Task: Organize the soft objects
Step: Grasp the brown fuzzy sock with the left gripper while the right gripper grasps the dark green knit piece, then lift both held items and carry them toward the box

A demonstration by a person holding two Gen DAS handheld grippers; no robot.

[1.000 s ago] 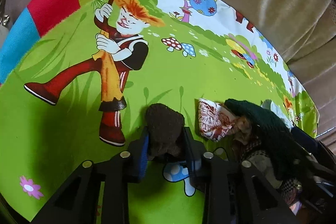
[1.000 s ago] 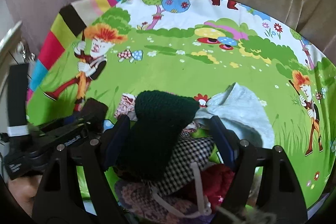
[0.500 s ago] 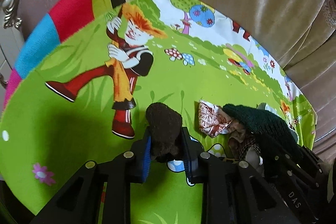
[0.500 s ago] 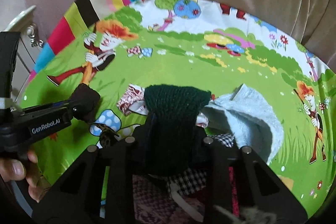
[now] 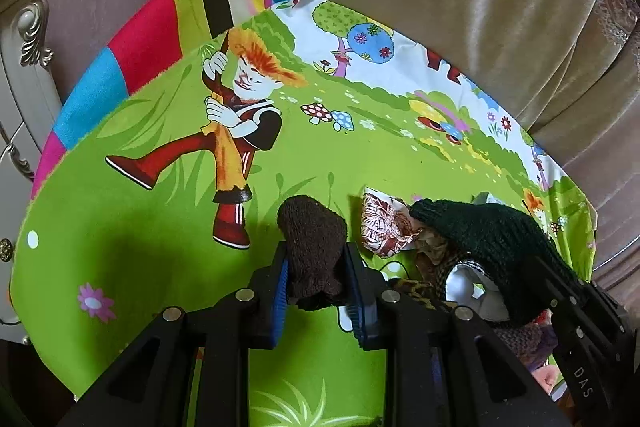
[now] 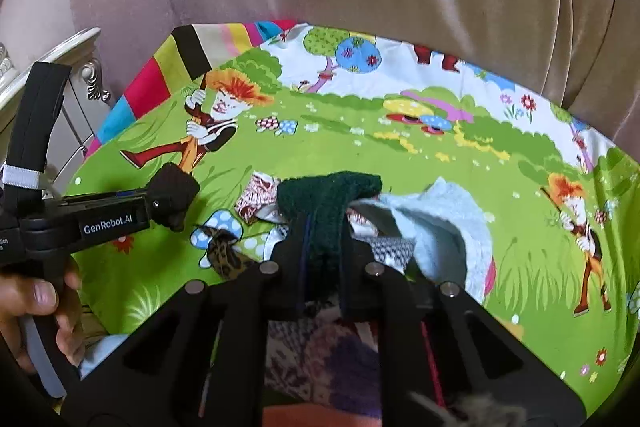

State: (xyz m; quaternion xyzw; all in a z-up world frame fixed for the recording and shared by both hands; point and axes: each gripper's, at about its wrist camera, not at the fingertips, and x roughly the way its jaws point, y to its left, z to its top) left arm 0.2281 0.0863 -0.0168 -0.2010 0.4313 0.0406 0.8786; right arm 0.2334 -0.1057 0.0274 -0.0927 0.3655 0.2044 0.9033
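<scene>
Knitted and limp, the dark green knit piece point(image 6: 328, 211) is pinched in the right gripper point(image 6: 324, 267), just left of the pale blue cloth point(image 6: 444, 227); it should be light and droopy. The left gripper point(image 5: 316, 267) pinches a brown knit piece point(image 5: 314, 247) farther left, mid-fabric.

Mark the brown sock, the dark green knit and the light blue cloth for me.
brown sock point(image 5: 312, 239), left wrist view, on its rounded free end.
dark green knit point(image 6: 328, 195), right wrist view, on its upper folded part.
light blue cloth point(image 6: 448, 223), right wrist view, on its top surface.
</scene>
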